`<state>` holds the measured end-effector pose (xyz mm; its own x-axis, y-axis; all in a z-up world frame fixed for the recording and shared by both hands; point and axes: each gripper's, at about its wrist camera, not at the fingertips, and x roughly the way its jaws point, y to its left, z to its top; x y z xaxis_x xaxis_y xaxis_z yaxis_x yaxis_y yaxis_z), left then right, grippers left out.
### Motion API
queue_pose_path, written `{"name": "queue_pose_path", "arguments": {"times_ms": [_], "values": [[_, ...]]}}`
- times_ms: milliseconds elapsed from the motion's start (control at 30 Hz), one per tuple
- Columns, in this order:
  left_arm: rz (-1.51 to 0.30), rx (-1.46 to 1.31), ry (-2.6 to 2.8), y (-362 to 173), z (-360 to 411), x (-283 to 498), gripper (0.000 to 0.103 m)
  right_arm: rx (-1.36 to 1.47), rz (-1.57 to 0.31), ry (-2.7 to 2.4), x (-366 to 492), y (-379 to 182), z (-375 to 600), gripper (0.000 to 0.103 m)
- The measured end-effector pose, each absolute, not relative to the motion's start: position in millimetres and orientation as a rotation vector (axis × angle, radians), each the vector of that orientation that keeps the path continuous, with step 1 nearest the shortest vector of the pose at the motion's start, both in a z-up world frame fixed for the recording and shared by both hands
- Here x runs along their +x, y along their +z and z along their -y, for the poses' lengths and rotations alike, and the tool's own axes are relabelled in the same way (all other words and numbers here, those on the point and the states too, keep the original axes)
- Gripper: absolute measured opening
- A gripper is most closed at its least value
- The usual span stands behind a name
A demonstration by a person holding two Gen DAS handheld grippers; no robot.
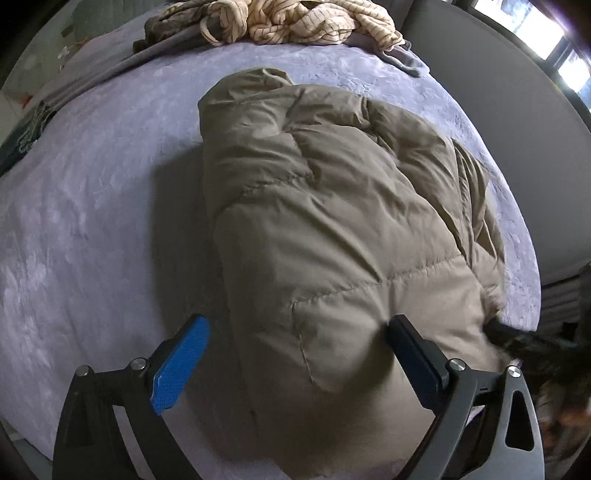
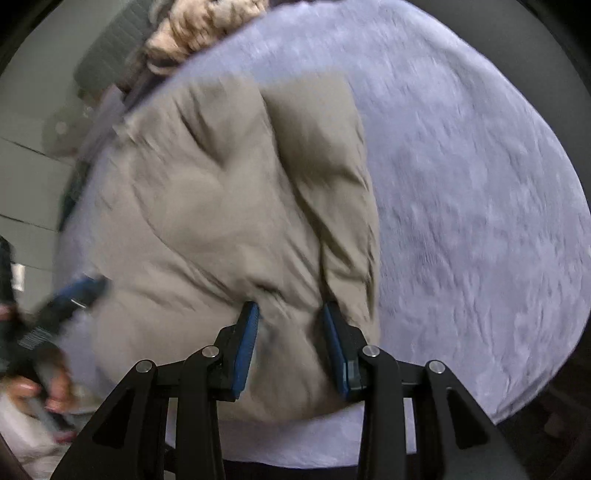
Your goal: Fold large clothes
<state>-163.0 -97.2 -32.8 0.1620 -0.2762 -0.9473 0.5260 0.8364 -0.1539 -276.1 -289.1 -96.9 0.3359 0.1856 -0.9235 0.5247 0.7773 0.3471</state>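
The khaki puffer jacket (image 1: 332, 229) lies folded on the lavender bed (image 1: 92, 221) — no readable label. The left claw (image 1: 299, 354) is spread wide over its near hem. The right claw (image 2: 291, 343) pinches a fold of it. Striped cream clothes (image 1: 295, 18) lie at twelve o'clock.

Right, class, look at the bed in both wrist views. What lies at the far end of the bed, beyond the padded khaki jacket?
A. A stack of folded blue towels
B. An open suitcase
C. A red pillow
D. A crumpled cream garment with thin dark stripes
D: past the khaki jacket, a crumpled cream striped garment lies heaped at the far edge of the lilac bedspread.
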Motion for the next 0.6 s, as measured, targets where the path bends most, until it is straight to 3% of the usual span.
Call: {"name": "queue_pose_path", "arguments": {"times_ms": [300, 467, 600], "values": [[-1.278, 0.247, -0.610, -21, 76, -167, 0.098, 0.713, -1.208, -0.320, -287, -83, 282, 0.041], [-1.282, 0.254, -0.623, -20, 64, -166, 0.098, 0.724, -1.157, -0.377, -297, -69, 271, 0.056], [-1.279, 0.258, -0.640, -19, 56, -168, 0.101, 0.717, -1.134, -0.407, -299, -58, 258, 0.061]]}}
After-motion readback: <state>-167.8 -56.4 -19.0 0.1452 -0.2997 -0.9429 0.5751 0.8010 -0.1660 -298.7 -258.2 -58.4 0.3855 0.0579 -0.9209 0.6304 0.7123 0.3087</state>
